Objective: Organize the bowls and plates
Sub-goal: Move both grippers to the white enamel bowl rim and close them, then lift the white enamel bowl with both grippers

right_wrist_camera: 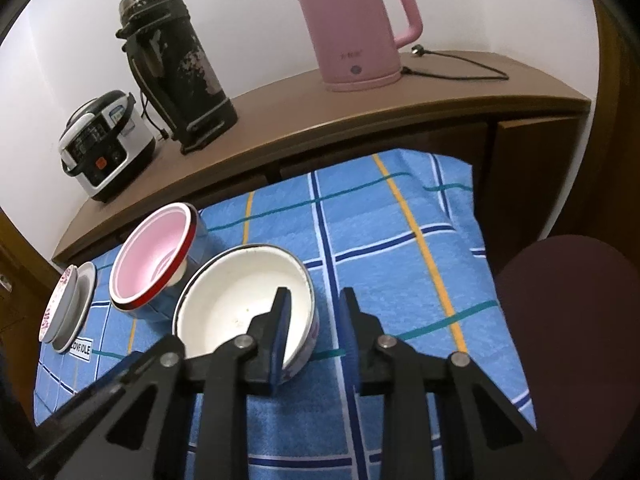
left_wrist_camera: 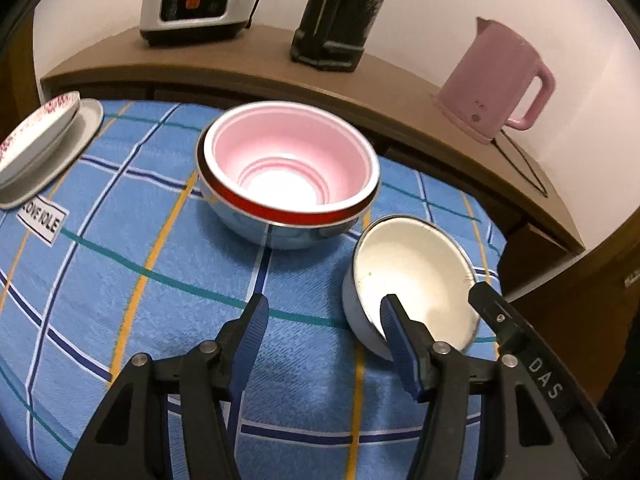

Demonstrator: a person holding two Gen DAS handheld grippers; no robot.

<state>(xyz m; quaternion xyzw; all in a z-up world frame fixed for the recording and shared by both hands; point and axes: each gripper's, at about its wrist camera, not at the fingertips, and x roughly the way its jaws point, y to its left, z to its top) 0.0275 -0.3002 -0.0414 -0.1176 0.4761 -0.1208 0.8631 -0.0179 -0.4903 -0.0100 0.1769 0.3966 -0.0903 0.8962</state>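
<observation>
A white enamel bowl (left_wrist_camera: 416, 280) (right_wrist_camera: 240, 300) sits on the blue checked cloth (left_wrist_camera: 120, 280). A pink bowl nested in a steel bowl with a red band (left_wrist_camera: 288, 168) (right_wrist_camera: 152, 260) stands behind it. Two stacked plates (left_wrist_camera: 44, 140) (right_wrist_camera: 66, 308) lie at the far left. My left gripper (left_wrist_camera: 324, 312) is open, its right finger over the white bowl's near rim. My right gripper (right_wrist_camera: 316, 304) is open and straddles the white bowl's right wall, left finger inside, right finger outside. Its finger shows in the left wrist view (left_wrist_camera: 492, 304).
A wooden counter (right_wrist_camera: 360, 108) behind the table carries a pink kettle (right_wrist_camera: 356, 24) with a cord, a black thermos (right_wrist_camera: 176, 64) and a rice cooker (right_wrist_camera: 104, 144). A dark red round seat (right_wrist_camera: 572, 320) is at the right edge of the cloth.
</observation>
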